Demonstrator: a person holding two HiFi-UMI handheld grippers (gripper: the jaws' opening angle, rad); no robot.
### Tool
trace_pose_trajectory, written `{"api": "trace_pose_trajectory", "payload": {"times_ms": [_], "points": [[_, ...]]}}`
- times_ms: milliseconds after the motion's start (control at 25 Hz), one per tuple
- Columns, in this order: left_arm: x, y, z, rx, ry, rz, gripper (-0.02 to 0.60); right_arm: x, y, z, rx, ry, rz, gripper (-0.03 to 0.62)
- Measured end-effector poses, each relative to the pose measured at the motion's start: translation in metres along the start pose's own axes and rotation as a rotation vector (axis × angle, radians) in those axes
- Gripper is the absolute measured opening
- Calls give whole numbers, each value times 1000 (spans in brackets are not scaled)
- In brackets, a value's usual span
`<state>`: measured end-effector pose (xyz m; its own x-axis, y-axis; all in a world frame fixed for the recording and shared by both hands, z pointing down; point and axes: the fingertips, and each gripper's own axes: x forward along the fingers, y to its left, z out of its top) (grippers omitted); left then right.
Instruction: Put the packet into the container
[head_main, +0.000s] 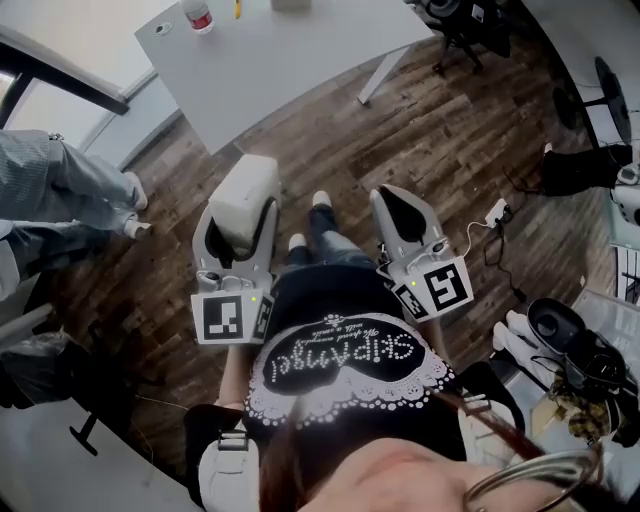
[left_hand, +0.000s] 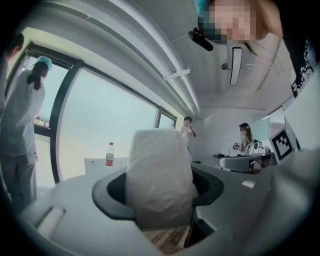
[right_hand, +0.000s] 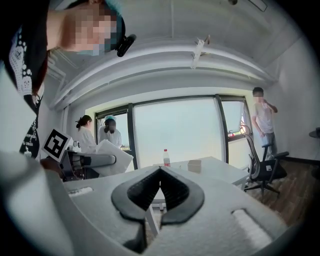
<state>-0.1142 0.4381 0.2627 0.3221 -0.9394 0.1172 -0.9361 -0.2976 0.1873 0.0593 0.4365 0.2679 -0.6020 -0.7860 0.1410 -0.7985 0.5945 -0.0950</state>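
A white packet sticks out of my left gripper, whose jaws are shut on it; I hold it close in front of my body, above the wooden floor. In the left gripper view the packet fills the gap between the dark pads. My right gripper is beside it, shut with nothing in it, its pads meeting at the tips. A small beige box-like container stands on the white table ahead, well beyond both grippers.
A red-capped bottle stands on the table's far left part. A person's legs are at the left. Office chairs and more people are at the right. A power strip with cables lies on the floor.
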Motion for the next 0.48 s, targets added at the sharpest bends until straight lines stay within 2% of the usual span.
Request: {"api": "trace_pose_trajectory", "payload": {"times_ms": [480], "points": [[98, -15, 23, 23, -40, 62, 285, 61, -91, 18, -12, -15, 99, -3]]}}
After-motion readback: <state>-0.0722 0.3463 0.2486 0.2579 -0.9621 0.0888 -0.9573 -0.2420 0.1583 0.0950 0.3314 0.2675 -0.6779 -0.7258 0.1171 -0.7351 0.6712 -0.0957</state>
